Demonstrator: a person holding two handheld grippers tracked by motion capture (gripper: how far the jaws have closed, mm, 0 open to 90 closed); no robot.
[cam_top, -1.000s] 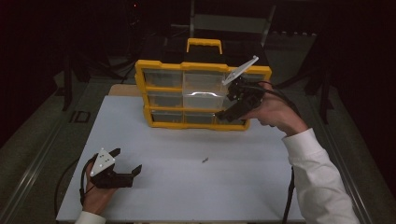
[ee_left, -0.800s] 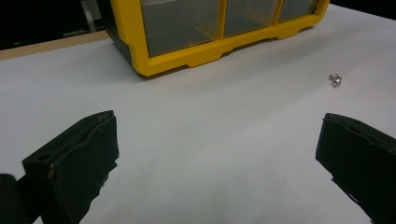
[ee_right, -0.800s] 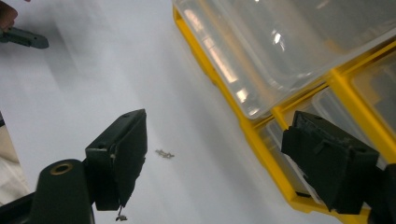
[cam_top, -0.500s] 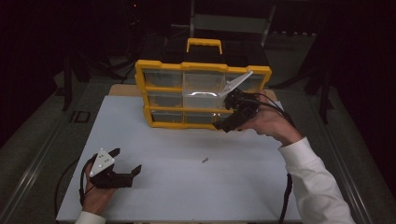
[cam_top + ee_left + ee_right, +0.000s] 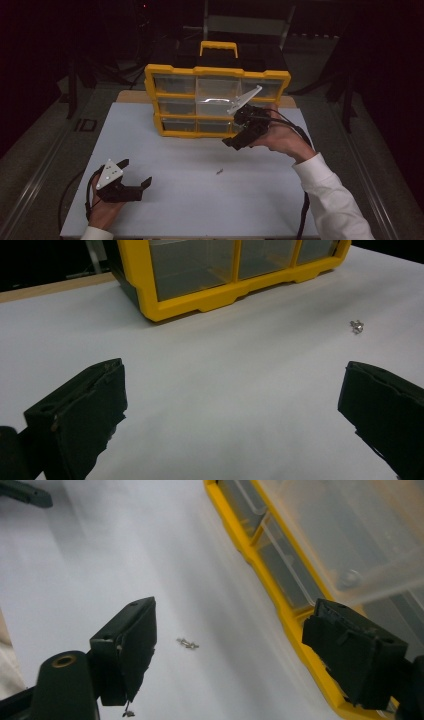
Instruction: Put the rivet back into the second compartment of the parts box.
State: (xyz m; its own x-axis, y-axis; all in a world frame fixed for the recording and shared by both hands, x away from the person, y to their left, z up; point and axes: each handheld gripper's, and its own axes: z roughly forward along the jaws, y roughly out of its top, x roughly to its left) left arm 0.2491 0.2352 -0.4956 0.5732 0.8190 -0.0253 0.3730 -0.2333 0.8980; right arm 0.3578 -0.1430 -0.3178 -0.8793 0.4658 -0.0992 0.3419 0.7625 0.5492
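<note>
A yellow organizer (image 5: 216, 97) with clear drawers stands upright at the back of the white table (image 5: 200, 210). A small metal screw (image 5: 219, 171) lies on the table in front of it. My right gripper (image 5: 231, 142) hovers just in front of the organizer's lower right drawers, tilted down and to the left, open and empty. In the right gripper view the screw (image 5: 187, 643) lies below the open right gripper (image 5: 235, 612), with the organizer (image 5: 280, 595) on the right. My left gripper (image 5: 136, 172) rests open at the near left. In the left gripper view the screw (image 5: 356, 326) lies ahead to the right.
The organizer's yellow carry handle (image 5: 218, 46) sticks up at the back. A strip of bare wood (image 5: 132, 97) shows behind the white table top. Dark floor and stands surround the table. Cables trail from both grippers off the near edge.
My right gripper has drawn back from the organizer's drawers, moving down and left toward the table. The left gripper has stayed put.
</note>
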